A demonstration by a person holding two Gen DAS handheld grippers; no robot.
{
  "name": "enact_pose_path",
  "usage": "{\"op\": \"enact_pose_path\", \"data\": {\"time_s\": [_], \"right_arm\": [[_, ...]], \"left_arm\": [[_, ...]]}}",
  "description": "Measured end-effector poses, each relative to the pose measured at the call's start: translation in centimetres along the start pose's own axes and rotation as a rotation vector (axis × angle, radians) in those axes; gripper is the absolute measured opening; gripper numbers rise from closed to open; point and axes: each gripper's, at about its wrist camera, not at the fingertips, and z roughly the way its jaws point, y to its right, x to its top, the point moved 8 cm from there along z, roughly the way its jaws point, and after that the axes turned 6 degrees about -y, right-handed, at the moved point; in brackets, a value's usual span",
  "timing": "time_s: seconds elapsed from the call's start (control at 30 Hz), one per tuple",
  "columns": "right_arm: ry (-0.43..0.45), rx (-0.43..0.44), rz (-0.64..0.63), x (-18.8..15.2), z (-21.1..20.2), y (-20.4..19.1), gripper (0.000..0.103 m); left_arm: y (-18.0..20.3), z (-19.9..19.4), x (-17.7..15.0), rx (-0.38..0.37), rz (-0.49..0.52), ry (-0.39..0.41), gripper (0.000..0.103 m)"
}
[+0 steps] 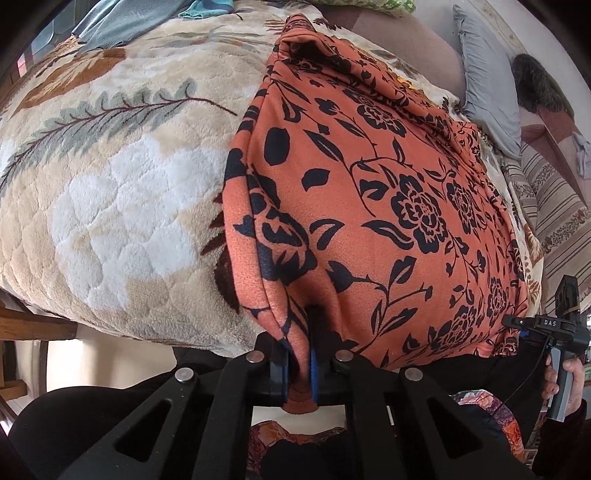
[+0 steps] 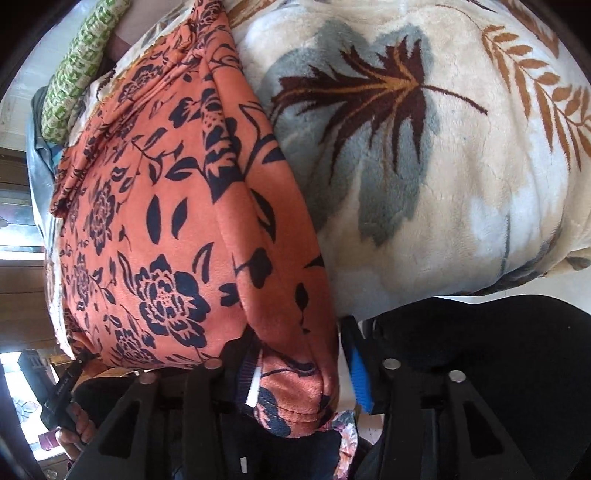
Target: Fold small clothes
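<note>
An orange garment with a black flower print (image 1: 369, 192) lies on a cream floral blanket (image 1: 110, 206) at the near edge of a bed. My left gripper (image 1: 298, 369) is shut on the garment's near left corner, cloth pinched between its blue pads. My right gripper (image 2: 303, 384) holds the near right corner of the same garment (image 2: 155, 236); a thick fold fills the gap between its fingers. The right gripper also shows in the left wrist view (image 1: 554, 325) at the cloth's right edge. The left gripper shows at the bottom left of the right wrist view (image 2: 59, 391).
A grey pillow (image 1: 487, 74) and a striped cover (image 1: 554, 206) lie at the far right. A green patterned cloth (image 2: 81, 62) and a blue-grey cloth (image 1: 122, 22) lie at the bed's far side. Dark wooden furniture (image 2: 22, 295) stands on the left. The blanket (image 2: 443, 166) spreads right.
</note>
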Motion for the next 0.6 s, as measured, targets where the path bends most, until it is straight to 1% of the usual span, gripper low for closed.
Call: {"op": "enact_pose_path", "data": {"time_s": [0.03,0.07,0.1,0.13,0.2,0.3,0.4,0.5,0.6], "right_arm": [[0.018,-0.007,-0.023,0.0,-0.3,-0.2,0.022],[0.028,0.003,-0.044,0.0,-0.6,-0.6,0.018],[0.032,0.039,-0.051,-0.1,-1.0,-1.0,0.013],[0.031,0.079,-0.054,-0.1,-1.3,-1.4,0.011],[0.041,0.15,-0.079,-0.1,-2.3,-2.6,0.011],[0.066,0.274,-0.118,0.3,-4.3,-4.8,0.01],[0.108,0.42,-0.144,1.2,-6.8,-7.3,0.01],[0.175,0.55,-0.147,3.0,-9.8,-9.3,0.01],[0.253,0.641,-0.135,5.9,-12.2,-10.5,0.01]], "left_arm": [[0.0,-0.2,0.1,-0.014,-0.004,0.004,0.007],[0.0,-0.4,0.1,-0.031,-0.008,0.008,0.007],[0.1,-0.7,0.2,-0.049,-0.011,0.012,0.007],[0.1,-1.0,0.3,-0.057,-0.011,0.018,0.007],[0.4,-2.0,0.6,-0.058,0.006,0.036,0.007],[1.1,-4.3,1.4,-0.098,0.018,0.073,0.007],[1.8,-6.8,2.9,-0.144,0.027,0.115,0.007],[2.6,-9.2,5.6,-0.191,0.034,0.157,0.007],[3.1,-11.0,9.1,-0.218,0.034,0.2,0.007]]}}
